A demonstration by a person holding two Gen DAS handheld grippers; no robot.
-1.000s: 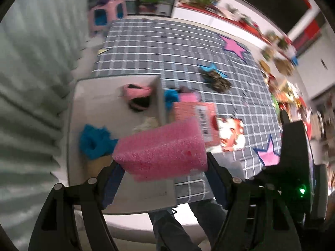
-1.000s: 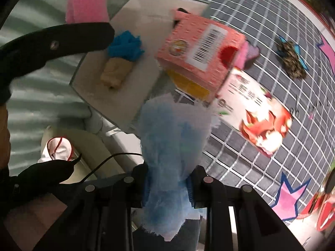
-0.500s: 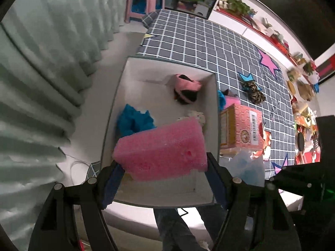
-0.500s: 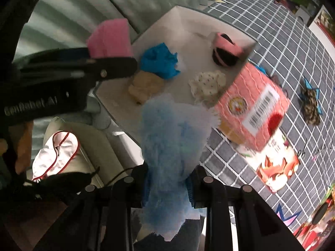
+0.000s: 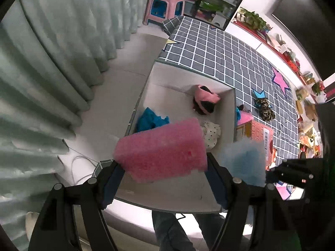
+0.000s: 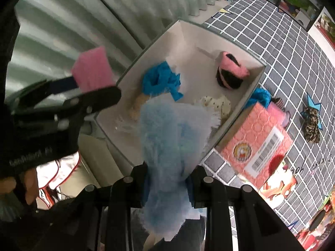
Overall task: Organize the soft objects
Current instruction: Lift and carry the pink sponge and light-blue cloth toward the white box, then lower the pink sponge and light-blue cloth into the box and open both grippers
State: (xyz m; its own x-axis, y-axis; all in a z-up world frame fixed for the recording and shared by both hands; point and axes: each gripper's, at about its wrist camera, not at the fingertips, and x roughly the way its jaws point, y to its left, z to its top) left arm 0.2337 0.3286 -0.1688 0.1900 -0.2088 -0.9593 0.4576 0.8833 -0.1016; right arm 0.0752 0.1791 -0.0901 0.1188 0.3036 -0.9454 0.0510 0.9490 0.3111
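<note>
My left gripper (image 5: 161,179) is shut on a pink sponge block (image 5: 161,149), held above the near end of a white open box (image 5: 234,113). My right gripper (image 6: 167,184) is shut on a fluffy light blue cloth (image 6: 171,138), hanging over the box's near right rim (image 6: 230,121). In the right wrist view the left gripper (image 6: 62,96) with the sponge (image 6: 92,69) shows at the left. Inside the box lie a bright blue cloth (image 5: 149,120), a pink and black item (image 5: 204,102), a spotted white cloth (image 5: 211,133) and a tan piece (image 6: 138,102).
A pink carton with a barcode (image 6: 255,144) stands against the box's right wall on a grey checked mat (image 5: 230,62). A leopard-print item (image 6: 312,125) lies further out. Pale curtains (image 5: 52,62) hang on the left. A person's legs (image 5: 173,230) are below.
Both grippers have moved left across the mat until they hang over the box, each still holding its item. The box now fills the middle of both views and the carton has slid right.
</note>
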